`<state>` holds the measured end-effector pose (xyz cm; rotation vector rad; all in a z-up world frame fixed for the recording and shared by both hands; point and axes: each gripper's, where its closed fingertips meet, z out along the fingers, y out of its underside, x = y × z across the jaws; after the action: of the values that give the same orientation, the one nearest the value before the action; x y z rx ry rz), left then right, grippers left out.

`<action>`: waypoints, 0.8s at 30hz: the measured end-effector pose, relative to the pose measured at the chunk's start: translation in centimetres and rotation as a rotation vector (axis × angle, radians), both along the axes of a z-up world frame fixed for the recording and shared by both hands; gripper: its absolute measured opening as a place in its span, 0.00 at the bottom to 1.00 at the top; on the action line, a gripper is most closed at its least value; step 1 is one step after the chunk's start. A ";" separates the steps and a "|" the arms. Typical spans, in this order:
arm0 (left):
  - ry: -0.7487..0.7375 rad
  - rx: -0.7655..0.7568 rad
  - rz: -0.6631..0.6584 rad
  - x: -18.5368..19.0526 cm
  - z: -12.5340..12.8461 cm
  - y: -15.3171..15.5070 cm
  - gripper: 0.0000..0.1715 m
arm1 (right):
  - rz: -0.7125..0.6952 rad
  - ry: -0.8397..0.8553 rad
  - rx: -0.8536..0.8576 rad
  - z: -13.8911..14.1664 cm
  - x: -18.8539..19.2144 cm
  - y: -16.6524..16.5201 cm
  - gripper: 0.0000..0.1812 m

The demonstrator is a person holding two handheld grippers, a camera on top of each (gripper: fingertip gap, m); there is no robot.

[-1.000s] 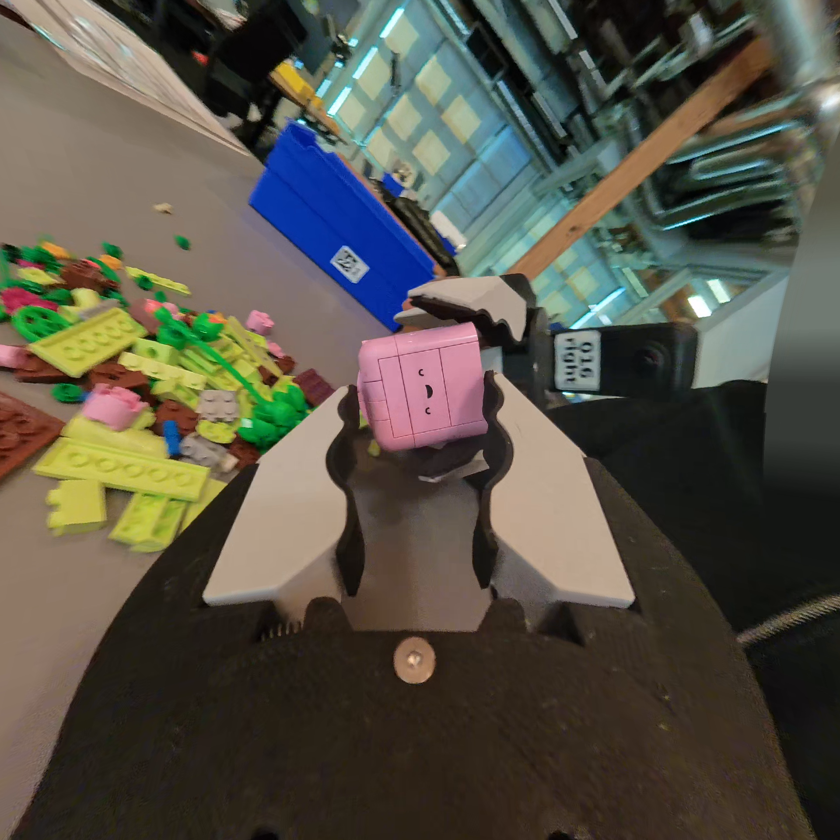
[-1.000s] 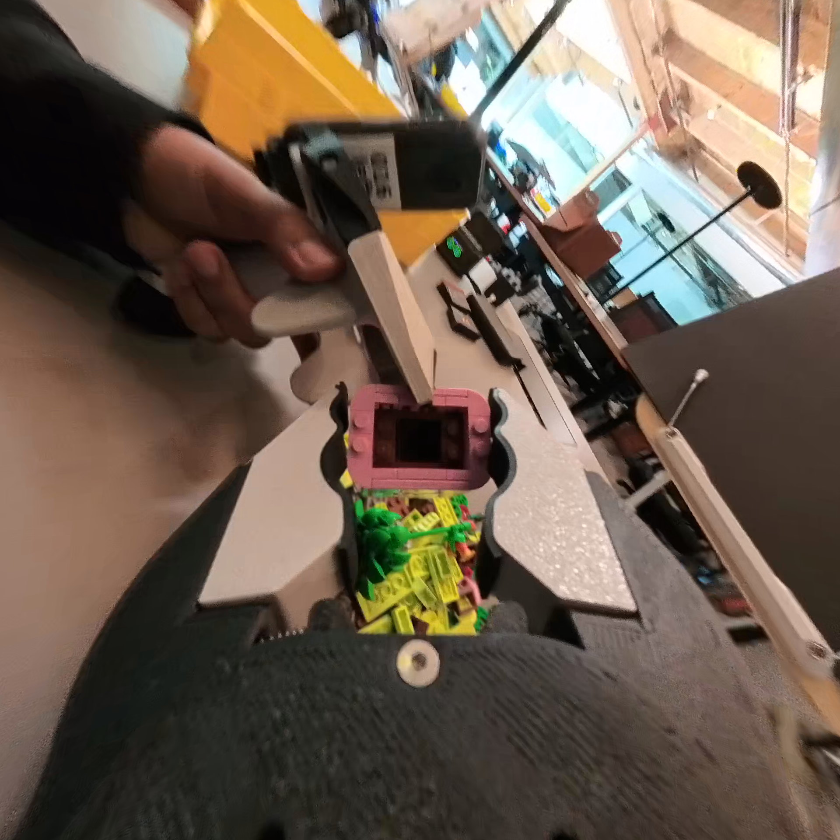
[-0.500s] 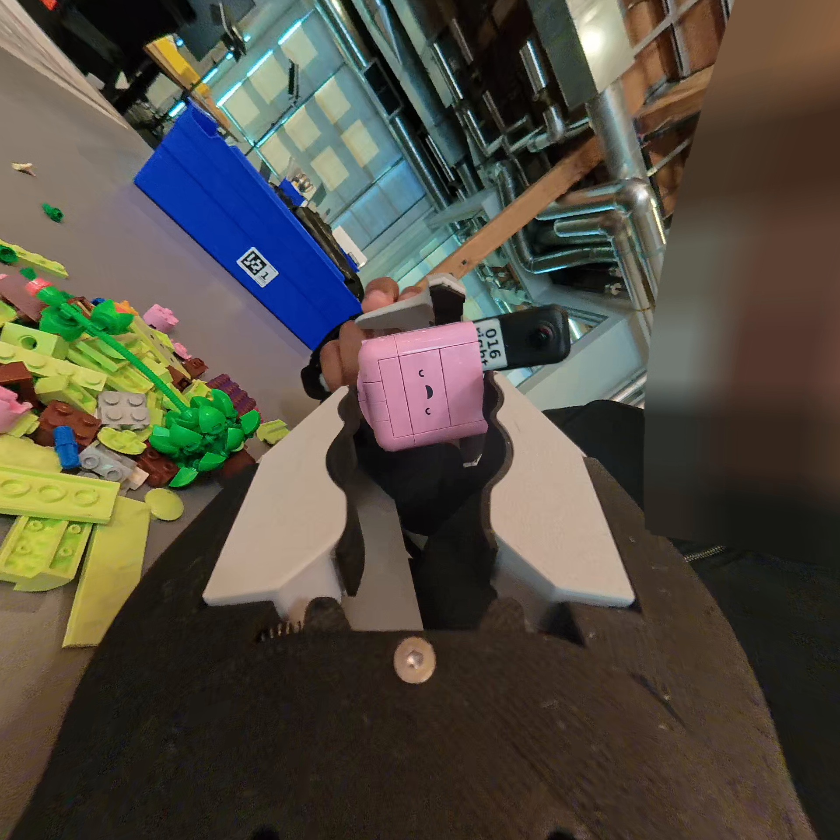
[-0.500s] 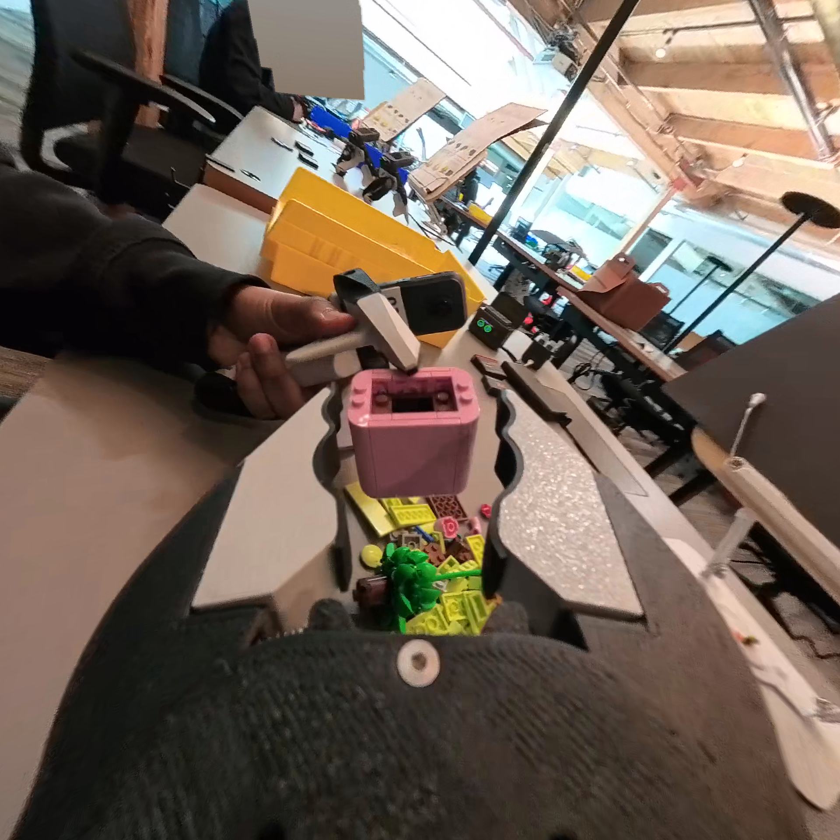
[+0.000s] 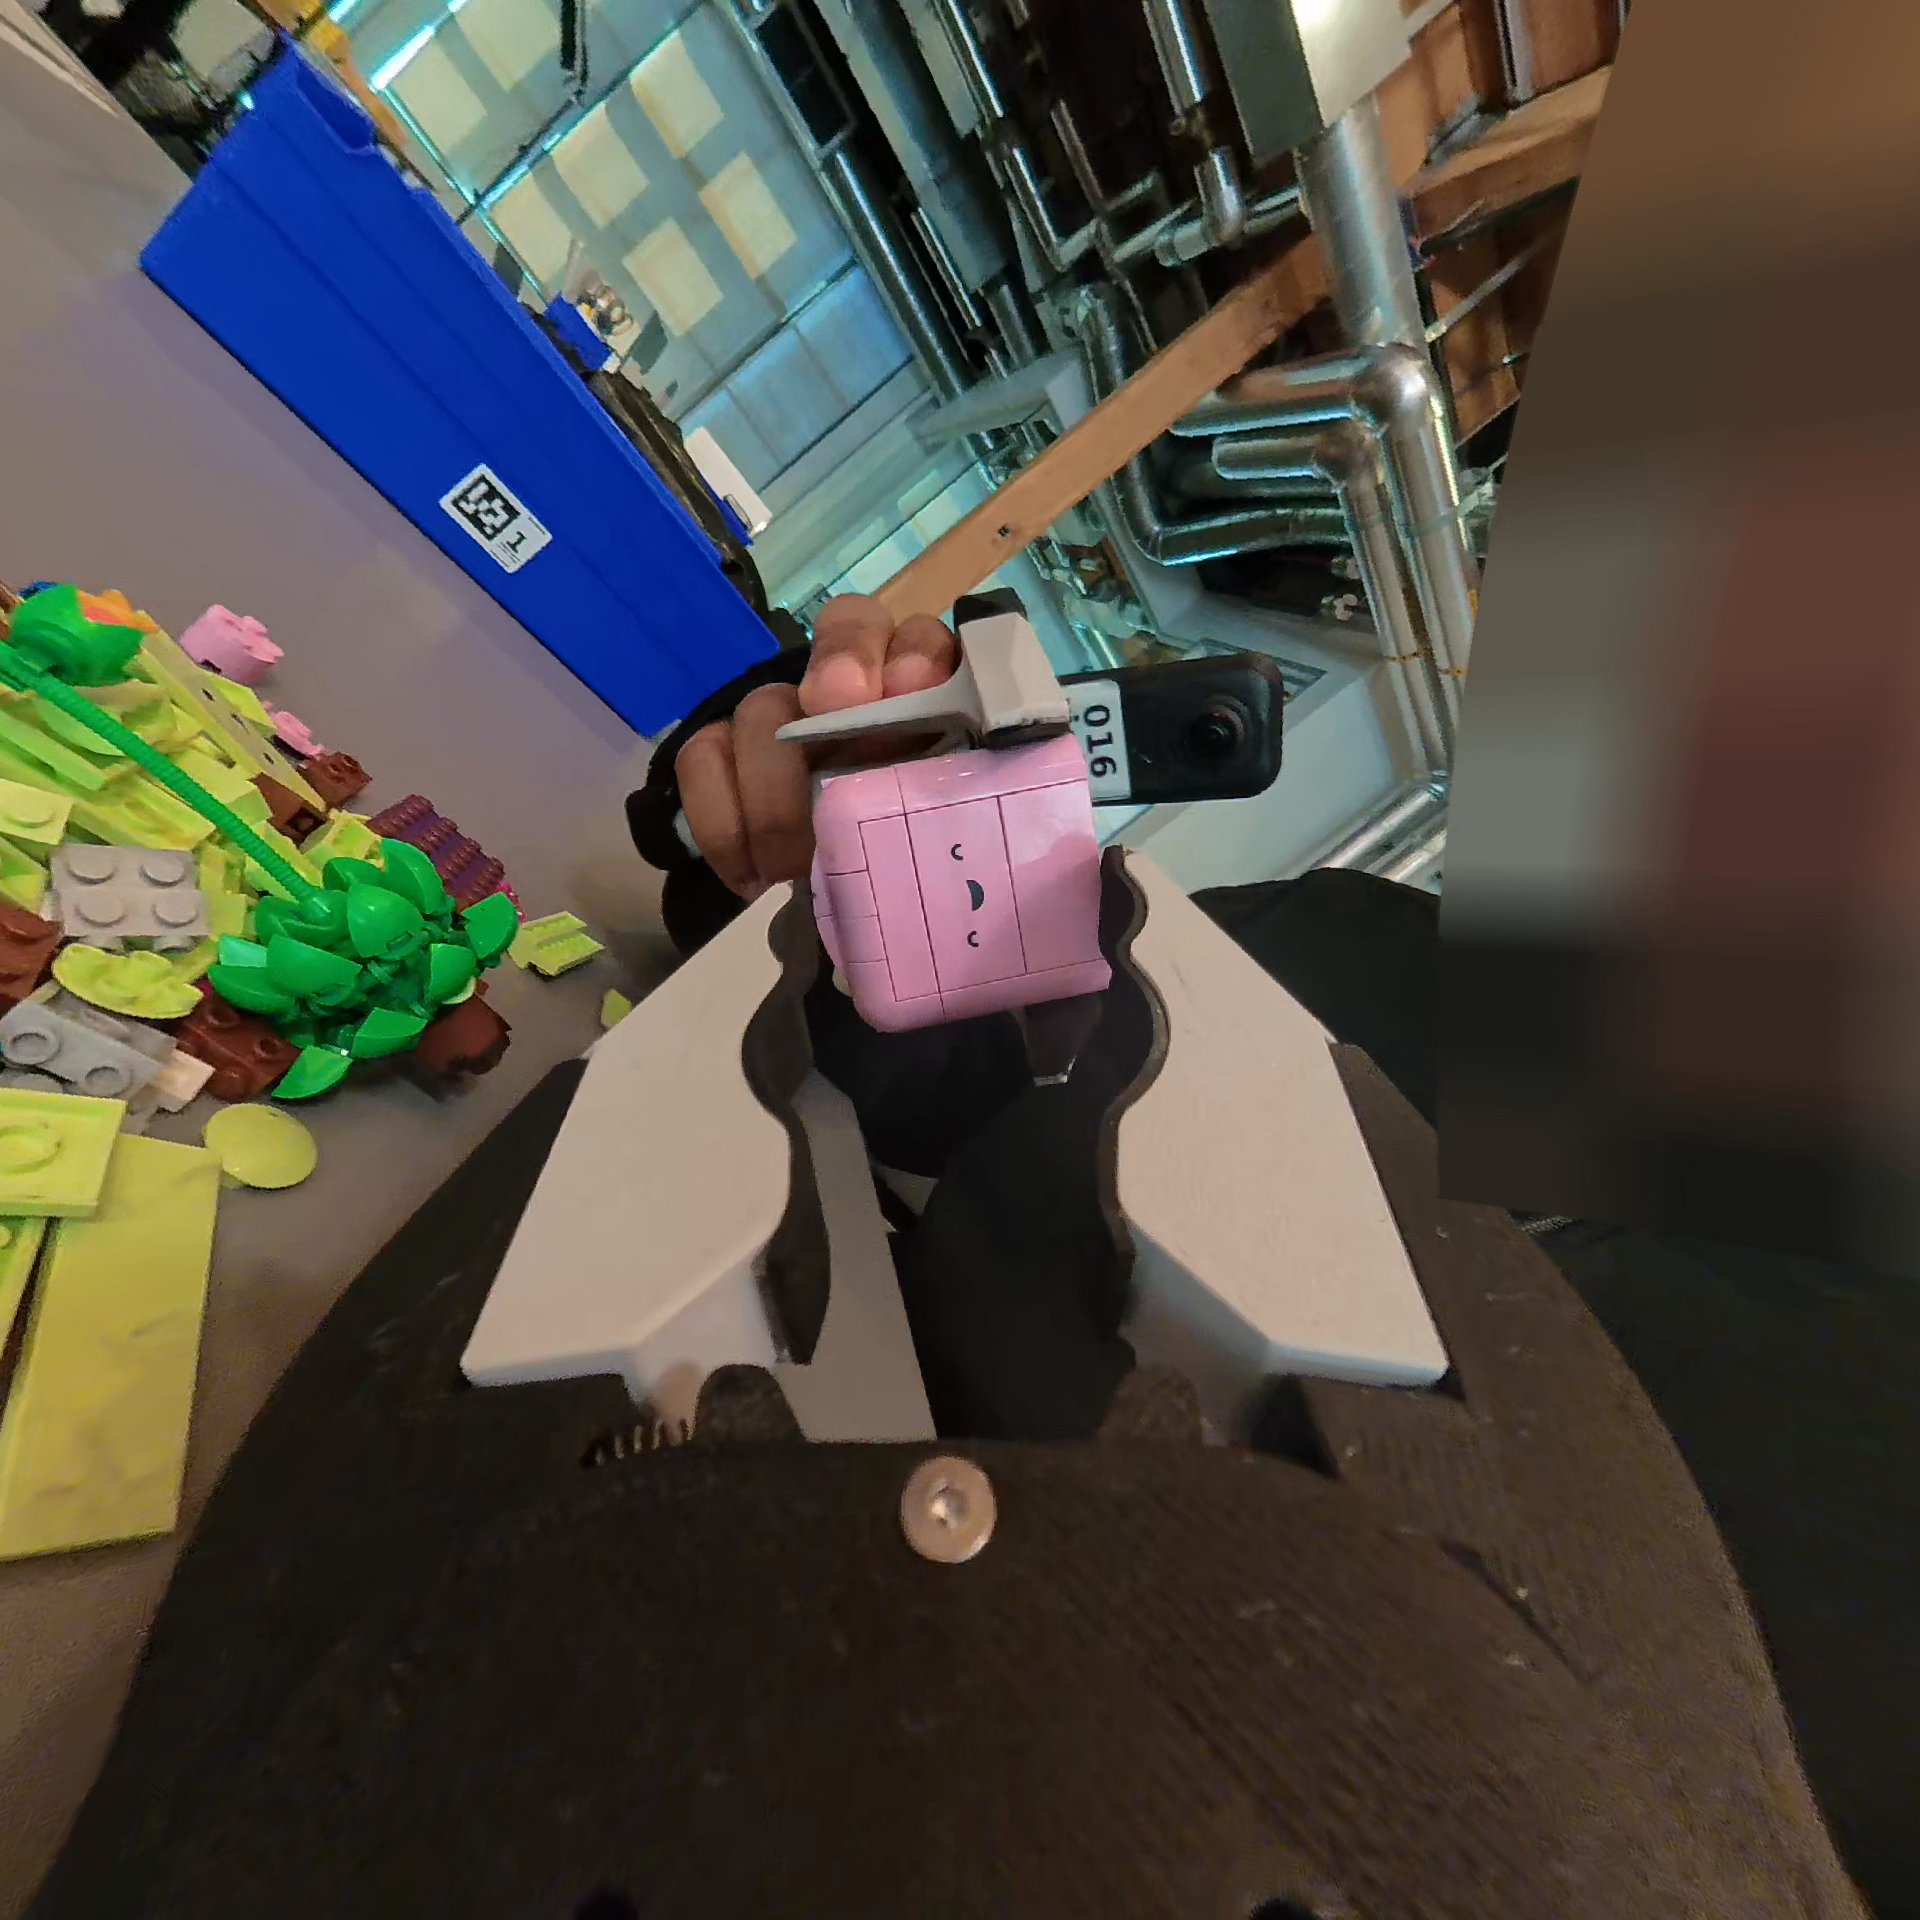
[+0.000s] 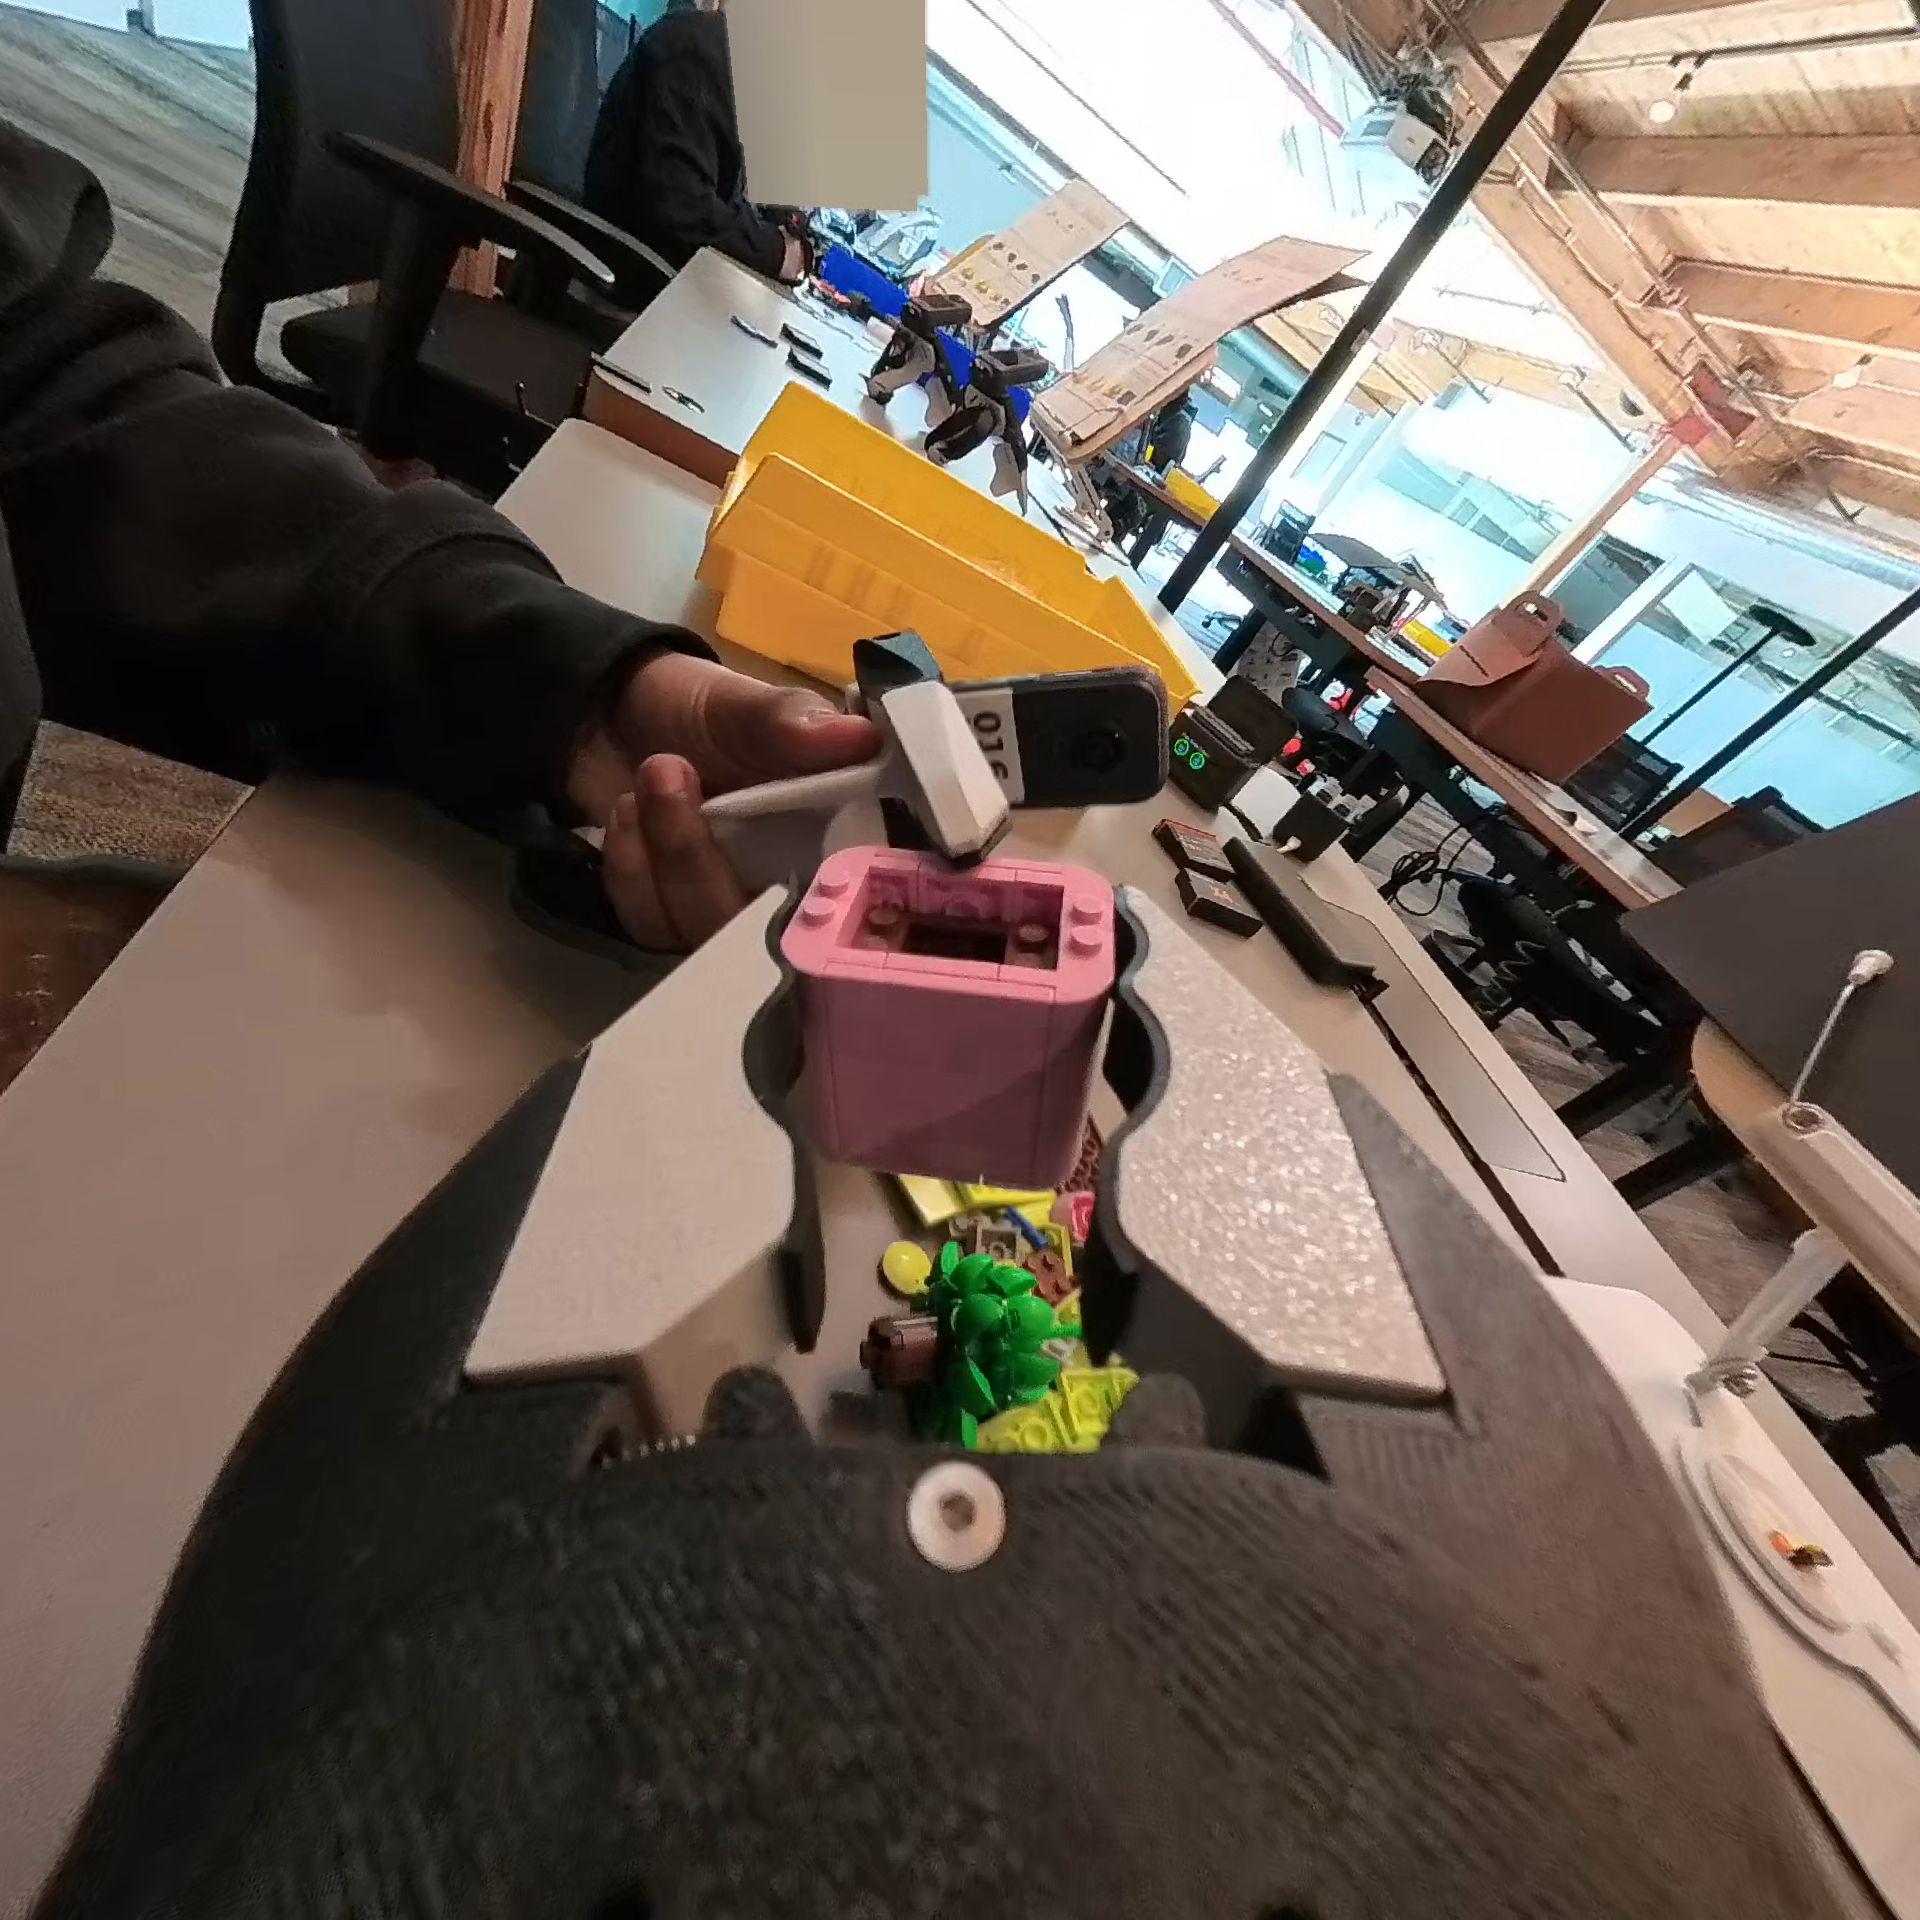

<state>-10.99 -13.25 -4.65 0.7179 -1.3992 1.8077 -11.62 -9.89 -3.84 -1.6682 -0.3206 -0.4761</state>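
Both grippers stay clamped on the same pink brick box (image 5: 966, 894). My left gripper (image 5: 961, 920) pinches it by its open top and its base, and my right gripper (image 6: 951, 935) squeezes its two sides. Change over the last second: the box has tipped. The right wrist view used to look straight down into the open studded top and now sees the top edge plus a plain side wall. The pile of loose bricks (image 5: 156, 935) has slid lower and off to the side. The printed face stays turned sideways in the left view. The box is in the air, off the grey table (image 5: 208, 436), above the green plant piece (image 6: 987, 1340). A blue bin (image 5: 416, 374) sits behind the pile and yellow bins (image 6: 914, 561) lie further along. The room is an open workshop with pipes overhead (image 5: 1299, 416), more tables, an office chair (image 6: 416, 260) and a seated person (image 6: 665, 135).
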 end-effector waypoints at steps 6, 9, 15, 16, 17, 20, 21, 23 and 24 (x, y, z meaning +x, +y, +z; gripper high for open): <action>-0.063 0.087 0.174 2.0 -0.6 0.9 0.34 | -0.103 -0.053 -0.092 -0.9 1.4 -0.1 0.30; -0.085 0.084 0.185 2.0 -0.3 1.2 0.33 | -0.136 -0.070 -0.106 -1.1 1.7 -0.1 0.30; -0.173 0.157 0.187 1.5 -0.7 0.7 0.23 | -0.206 -0.109 -0.146 -1.5 2.6 -0.2 0.30; -0.189 0.171 0.203 1.6 -0.7 0.8 0.20 | -0.214 -0.119 -0.151 -1.6 2.7 -0.2 0.30; -0.206 0.177 0.211 1.6 -0.7 0.8 0.18 | -0.221 -0.127 -0.156 -1.6 2.7 -0.2 0.30; -0.237 0.180 0.238 1.8 -0.4 1.0 0.13 | -0.238 -0.137 -0.176 -1.9 3.0 -0.2 0.30; -0.238 0.178 0.241 1.8 -0.3 1.1 0.12 | -0.237 -0.134 -0.178 -2.0 3.0 -0.2 0.30; -0.235 0.177 0.239 1.8 -0.3 1.1 0.11 | -0.231 -0.126 -0.180 -2.0 2.9 -0.1 0.30; -0.234 0.177 0.237 1.7 -0.3 1.1 0.11 | -0.230 -0.124 -0.182 -2.1 2.9 -0.1 0.30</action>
<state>-9.26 -12.17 -4.96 0.8114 -1.7047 2.0201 -8.75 -10.02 -5.91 -1.8669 -0.2705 -0.7424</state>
